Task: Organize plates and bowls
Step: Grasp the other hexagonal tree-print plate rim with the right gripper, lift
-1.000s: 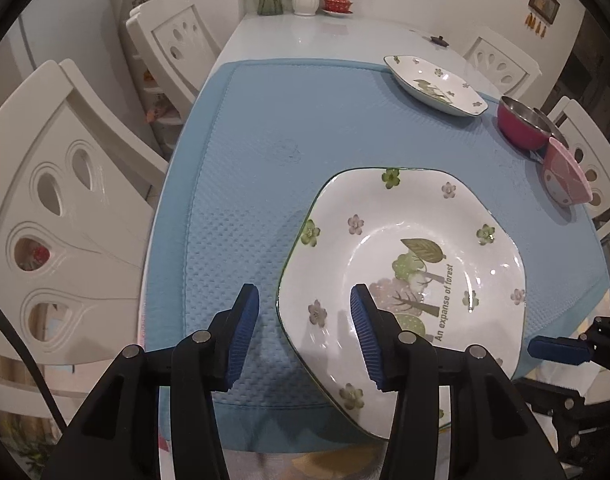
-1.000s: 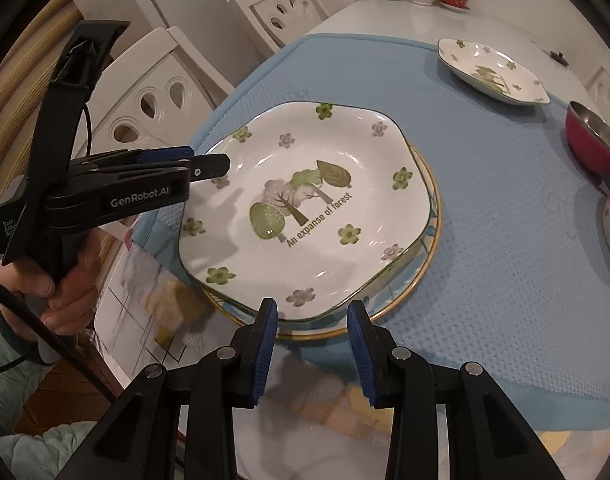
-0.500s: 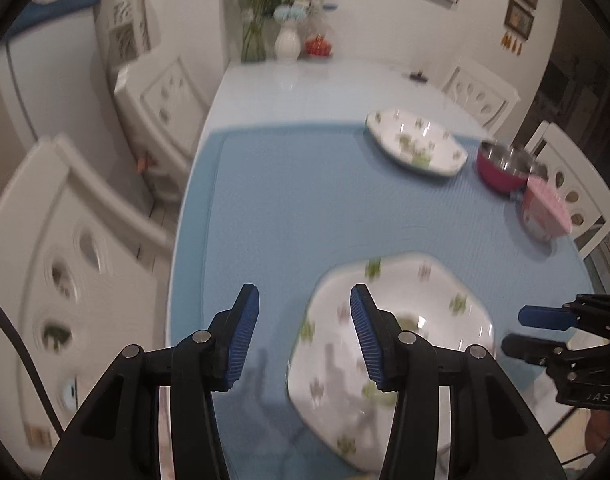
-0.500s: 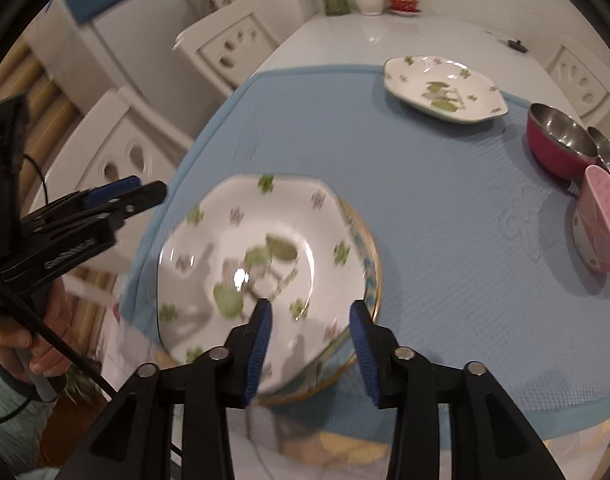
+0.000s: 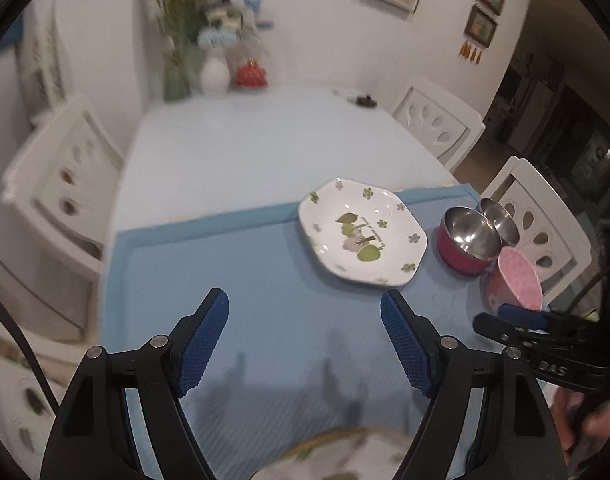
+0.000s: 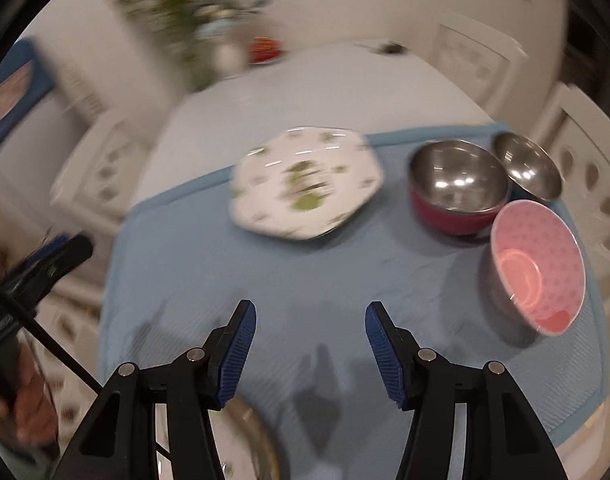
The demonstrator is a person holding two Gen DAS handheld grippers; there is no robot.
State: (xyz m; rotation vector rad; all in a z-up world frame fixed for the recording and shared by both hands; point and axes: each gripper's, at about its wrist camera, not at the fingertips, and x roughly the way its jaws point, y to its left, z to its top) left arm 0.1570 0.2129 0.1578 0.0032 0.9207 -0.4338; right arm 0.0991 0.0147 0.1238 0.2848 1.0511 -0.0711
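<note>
Both grippers, left gripper (image 5: 304,336) and right gripper (image 6: 310,342), tilt downward over the mat (image 5: 265,280), jaws just widened, empty.

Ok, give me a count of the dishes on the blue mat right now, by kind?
Flowered plates: 2, one far and one at the near edge, stacked on a gold-rimmed plate.
Gold-rimmed plates: 1.
Steel bowls: 2, red-sided and plain.
Pink bowls: 1.
Total: 6.
</note>
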